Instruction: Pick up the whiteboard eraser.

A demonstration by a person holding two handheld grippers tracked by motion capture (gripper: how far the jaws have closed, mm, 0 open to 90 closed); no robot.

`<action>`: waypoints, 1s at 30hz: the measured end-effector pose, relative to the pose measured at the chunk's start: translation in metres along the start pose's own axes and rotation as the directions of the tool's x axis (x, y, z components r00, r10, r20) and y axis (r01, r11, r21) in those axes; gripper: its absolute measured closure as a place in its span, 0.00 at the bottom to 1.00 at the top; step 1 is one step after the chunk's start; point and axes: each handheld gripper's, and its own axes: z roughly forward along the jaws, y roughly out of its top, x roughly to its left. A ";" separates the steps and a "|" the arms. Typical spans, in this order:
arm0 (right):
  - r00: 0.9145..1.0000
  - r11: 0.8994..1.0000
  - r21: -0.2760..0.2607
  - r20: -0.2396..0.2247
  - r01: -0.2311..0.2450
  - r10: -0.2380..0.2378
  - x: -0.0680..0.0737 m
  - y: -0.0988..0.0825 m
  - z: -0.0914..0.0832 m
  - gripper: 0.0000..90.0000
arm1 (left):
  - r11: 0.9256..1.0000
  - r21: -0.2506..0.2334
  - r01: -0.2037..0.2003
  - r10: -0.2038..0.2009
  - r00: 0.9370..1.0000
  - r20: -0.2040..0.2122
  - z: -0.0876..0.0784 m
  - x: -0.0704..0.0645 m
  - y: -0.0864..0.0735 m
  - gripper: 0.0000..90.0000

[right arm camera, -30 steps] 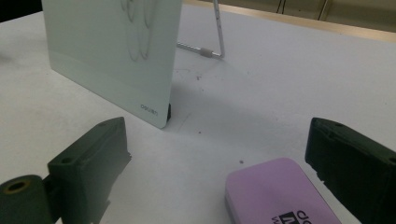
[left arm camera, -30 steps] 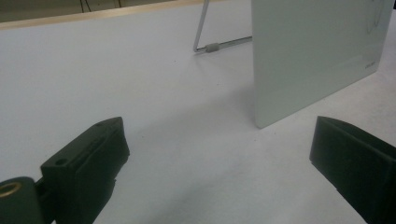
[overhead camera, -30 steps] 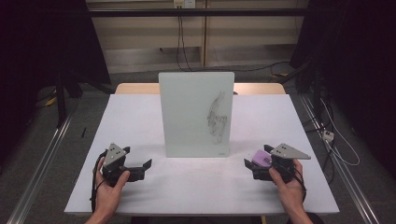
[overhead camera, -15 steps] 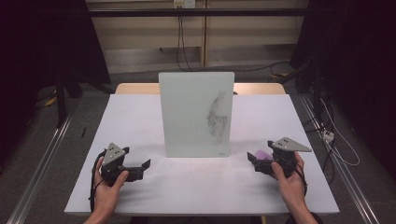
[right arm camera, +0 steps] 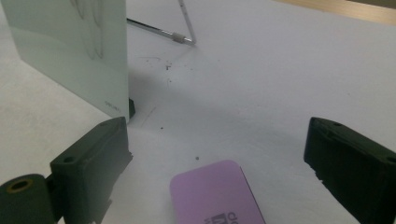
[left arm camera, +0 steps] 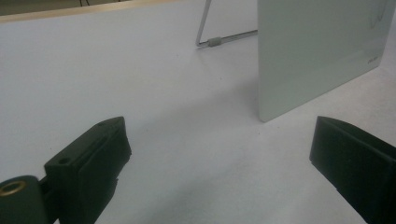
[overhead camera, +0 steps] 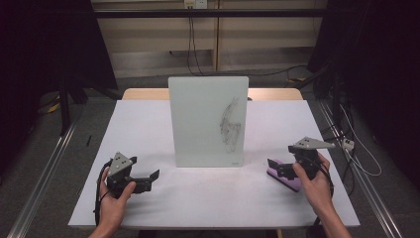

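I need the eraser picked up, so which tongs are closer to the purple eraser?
Right. The right tongs sit open directly over the purple eraser; the left tongs are far across the table, open too.

The eraser [right arm camera: 215, 193] is lilac purple with dark lettering at its 6 o'clock end. The upright board [overhead camera: 208, 121] is pale grey-green white, with grey pencil-like scribbles toward its 4 o'clock area. The table [overhead camera: 148, 124] is plain white; both grippers' jaws are matte black.
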 end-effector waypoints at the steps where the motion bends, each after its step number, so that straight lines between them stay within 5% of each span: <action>1: 1.000 1.000 0.020 -0.015 0.006 -0.006 -0.001 0.003 0.001 0.07 | 1.000 0.005 -0.002 0.002 1.000 0.000 0.000 0.000 0.000 0.05; 9: 0.996 0.998 0.061 -0.083 0.027 -0.022 -0.010 0.022 0.007 0.10 | 1.000 -0.002 -0.006 0.006 1.000 -0.002 -0.001 0.000 0.001 0.05; 17: 0.994 0.994 0.107 -0.112 0.031 -0.019 -0.016 0.015 0.010 0.09 | 1.000 0.007 -0.016 0.016 1.000 0.003 -0.002 0.001 0.001 0.05; 30: 0.986 0.965 0.236 -0.146 0.113 -0.080 -0.020 0.011 0.007 0.18 | 1.000 0.007 -0.010 0.010 1.000 0.009 0.000 0.000 0.000 0.05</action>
